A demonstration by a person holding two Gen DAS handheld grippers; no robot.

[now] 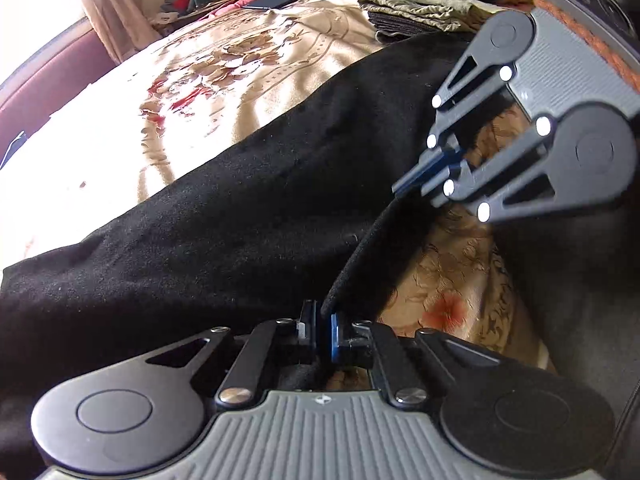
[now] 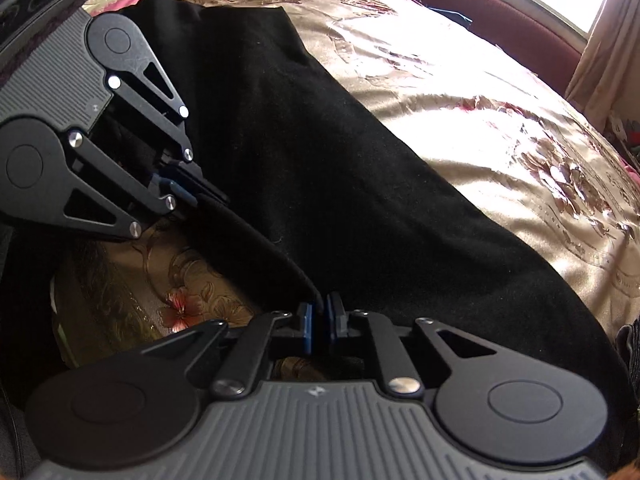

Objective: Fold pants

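You have both claws, left claw [image 1: 322,326] and right claw [image 2: 318,320], pinching the pants' [image 1: 224,216] near hem at the bed's [image 1: 248,64] near edge, long axis running away toward the far side.

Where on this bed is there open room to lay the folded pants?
Free: the wide sunlit stretch of bedspread beyond the black pants, up to the dark red bed edge. Crowded: the far corner, with stacked clothes and a phone, and the small gap between both fingers, which pinch the pants' edge.
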